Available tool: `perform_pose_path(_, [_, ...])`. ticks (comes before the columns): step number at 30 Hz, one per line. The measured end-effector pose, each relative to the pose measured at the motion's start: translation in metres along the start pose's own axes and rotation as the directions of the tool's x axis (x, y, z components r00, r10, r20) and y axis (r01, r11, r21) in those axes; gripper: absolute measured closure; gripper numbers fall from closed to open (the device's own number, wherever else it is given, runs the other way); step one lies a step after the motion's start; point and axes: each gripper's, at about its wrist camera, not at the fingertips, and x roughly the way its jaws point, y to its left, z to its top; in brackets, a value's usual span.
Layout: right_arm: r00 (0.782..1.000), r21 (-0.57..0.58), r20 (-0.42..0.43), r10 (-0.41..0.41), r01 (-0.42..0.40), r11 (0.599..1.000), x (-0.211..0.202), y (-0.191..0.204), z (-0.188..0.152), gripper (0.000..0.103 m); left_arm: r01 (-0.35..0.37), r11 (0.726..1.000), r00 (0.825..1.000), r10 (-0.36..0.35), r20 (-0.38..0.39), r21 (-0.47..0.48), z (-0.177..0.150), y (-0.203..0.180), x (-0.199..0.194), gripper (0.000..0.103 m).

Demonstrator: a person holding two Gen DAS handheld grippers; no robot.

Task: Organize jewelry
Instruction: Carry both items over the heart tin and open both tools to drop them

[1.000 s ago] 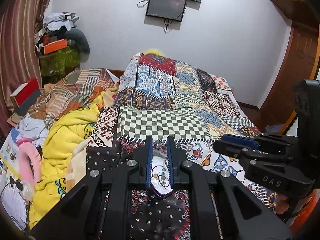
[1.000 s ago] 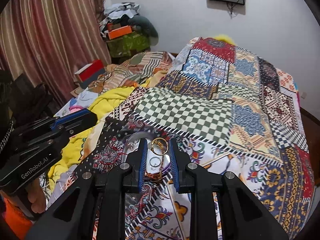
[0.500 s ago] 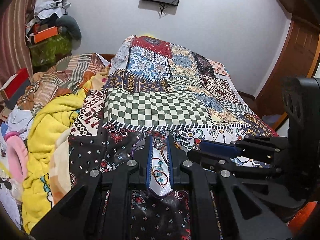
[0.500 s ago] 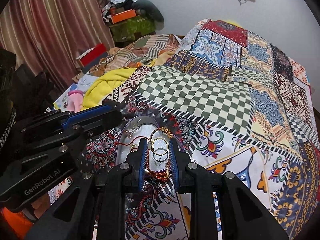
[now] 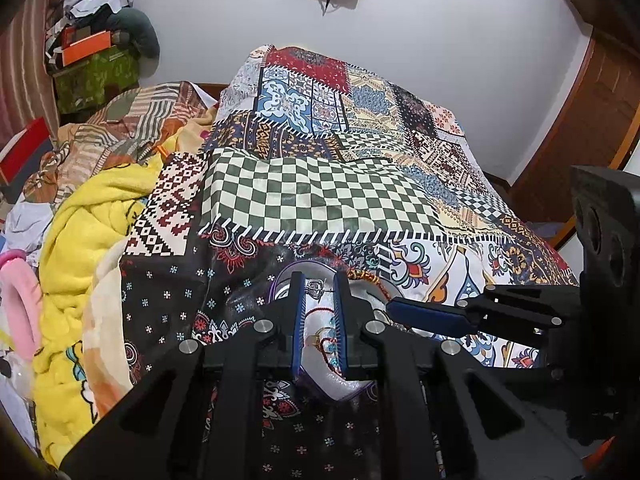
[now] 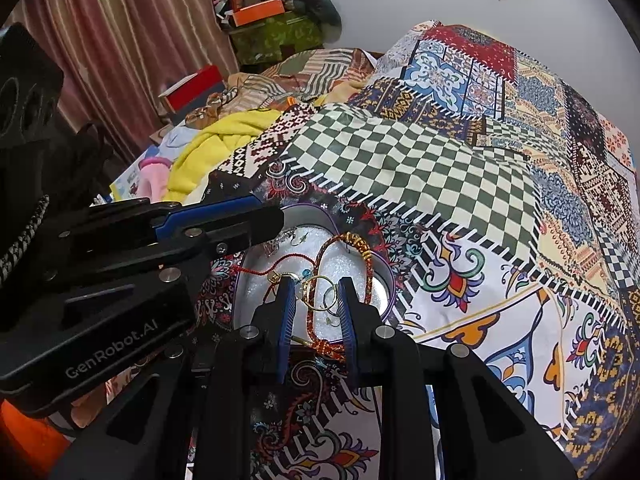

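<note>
A round tray with a purple rim and white glittery lining lies on the patchwork bedspread. In it are a red and gold cord bracelet, a gold hoop, a thin red thread and small silver pieces. My right gripper is open just above the tray, its fingers on either side of the gold hoop. My left gripper is open over the tray's left part, with a silver earring seen between its fingertips. Each gripper shows in the other's view, close alongside. Neither holds anything.
The patchwork bedspread covers the bed ahead. A yellow blanket and heaped clothes lie to the left. Boxes are stacked in the far left corner by a curtain. A wooden door is at the right.
Both grippers have come down and forward over the tray and drawn closer together. The jewelry now lies directly between the right gripper's fingers. Both stay open.
</note>
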Motion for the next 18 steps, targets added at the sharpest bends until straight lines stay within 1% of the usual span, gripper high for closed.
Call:
perform_pose_path(8, [1.0, 0.001, -0.029, 0.0, 0.0, 1.0, 0.011, 0.004, -0.005, 0.083, -0.008, 1.0, 1.0, 0.008, -0.014, -0.006, -0.002, 0.003, 0.002, 0.091])
perform_pose_path(18, [1.0, -0.004, -0.03, -0.002, 0.002, 1.0, 0.013, 0.004, -0.005, 0.083, 0.001, 1.0, 1.0, -0.001, 0.003, -0.027, 0.0, 0.005, -0.007, 0.091])
